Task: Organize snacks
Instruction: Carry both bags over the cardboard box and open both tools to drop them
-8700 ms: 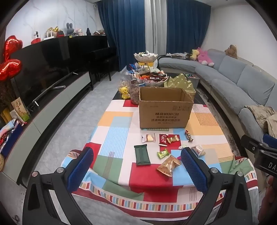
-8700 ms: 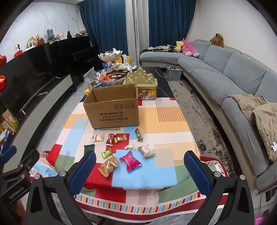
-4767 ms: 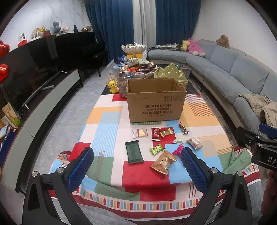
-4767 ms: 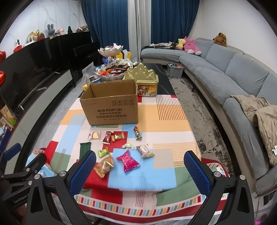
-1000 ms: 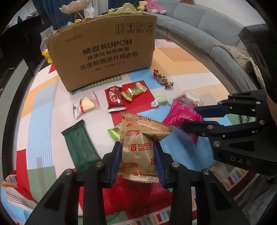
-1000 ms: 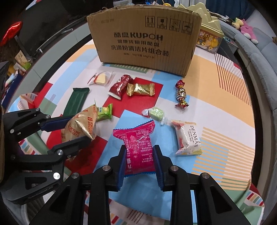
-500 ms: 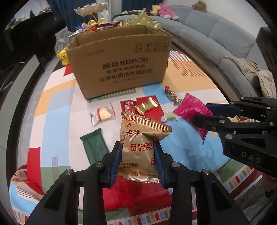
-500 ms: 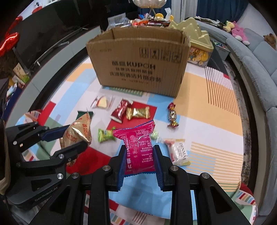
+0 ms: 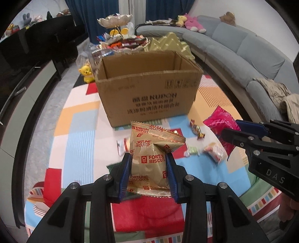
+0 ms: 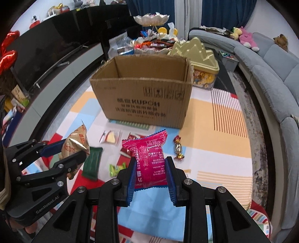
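Two snack packets are now lifted clear of the patchwork cloth (image 10: 220, 115), where a second ago they were just above it.
Gold biscuit packet (image 9: 149, 160) is clamped in the left gripper (image 9: 148, 175), pink packet (image 10: 150, 160) in the right gripper (image 10: 150, 179); loose sweets are left below, the open cardboard box (image 10: 145, 104) awaits beyond, the grey sofa (image 10: 276, 61) farther off.

Grey sofa (image 9: 243, 48) curving down the right side, pink plush (image 9: 192, 26) at its upper end, beige blanket (image 9: 280, 97) lower right. Blue curtains (image 10: 224, 11) along the top. Black TV (image 10: 56, 43) upper left, red balloon (image 10: 7, 52) at far left. Yellow bear (image 9: 86, 72) left of centre.
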